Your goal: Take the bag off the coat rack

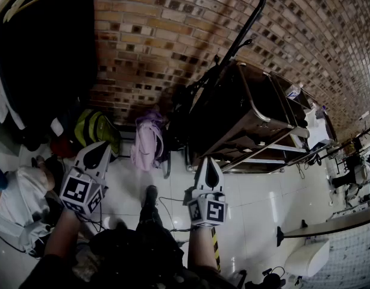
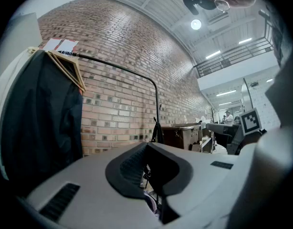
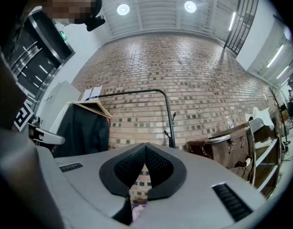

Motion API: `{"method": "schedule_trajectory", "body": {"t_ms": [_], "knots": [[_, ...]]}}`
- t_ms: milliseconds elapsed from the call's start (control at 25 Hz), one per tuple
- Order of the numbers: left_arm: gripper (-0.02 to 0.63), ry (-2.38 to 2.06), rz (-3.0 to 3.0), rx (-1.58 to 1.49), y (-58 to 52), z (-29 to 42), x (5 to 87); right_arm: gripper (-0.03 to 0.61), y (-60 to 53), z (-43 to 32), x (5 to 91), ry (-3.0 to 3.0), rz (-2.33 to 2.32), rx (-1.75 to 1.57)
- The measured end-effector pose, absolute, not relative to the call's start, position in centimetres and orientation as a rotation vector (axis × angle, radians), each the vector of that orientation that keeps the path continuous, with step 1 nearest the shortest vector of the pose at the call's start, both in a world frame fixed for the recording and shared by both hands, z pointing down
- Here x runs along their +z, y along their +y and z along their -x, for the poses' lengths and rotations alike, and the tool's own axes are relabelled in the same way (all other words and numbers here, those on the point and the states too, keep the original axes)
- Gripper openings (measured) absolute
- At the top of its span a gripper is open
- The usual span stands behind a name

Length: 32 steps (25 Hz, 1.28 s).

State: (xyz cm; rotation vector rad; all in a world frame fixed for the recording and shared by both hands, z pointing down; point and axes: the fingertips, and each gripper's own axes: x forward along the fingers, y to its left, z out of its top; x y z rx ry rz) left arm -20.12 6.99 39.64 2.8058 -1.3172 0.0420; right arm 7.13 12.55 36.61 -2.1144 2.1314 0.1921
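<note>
brick wall point(image 1: 173, 41) | dark coat point(image 1: 46, 53) on wooden hanger point(image 2: 72, 73) | brown cabinet point(image 1: 233, 107) beside wall | white tiled floor point(image 1: 257, 203)

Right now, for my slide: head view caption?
Left gripper and right gripper, shut, face a pink bag by the coat rack.

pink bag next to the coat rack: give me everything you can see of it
The pink bag is pale pink to lilac, soft creased fabric as it looks, with strap-like folds running down it, like a small backpack. It hangs upright and slumped, low against the brick wall, below the black coat rack, between a yellow-green bag on its left and a dark brown cabinet on its right. What it hangs from is too dark to make out.
</note>
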Motion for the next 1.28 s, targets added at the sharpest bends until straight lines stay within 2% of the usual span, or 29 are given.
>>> {"method": "schedule_trajectory", "body": {"t_ms": [240, 800, 920, 1280], "knots": [[0.028, -1.379, -2.744, 0.044, 1.7, 18.2, 41.2, 0.007, 5.9, -10.5, 37.3, 2.146, 2.109, 0.185], [0.028, -1.408, -2.736, 0.073, -13.9, 7.5, 41.5, 0.008, -12.0, -19.5, 39.9, 2.258, 2.084, 0.124], [0.028, -1.426, -2.734, 0.065, -16.4, 5.2, 41.0, 0.058, -15.6, -21.4, 40.1, 2.292, 2.047, 0.093], [0.028, -1.526, -2.684, 0.054, -23.1, 1.6, 40.7, 0.094, -23.7, -25.3, 41.8, 2.362, 2.023, 0.030]]}}
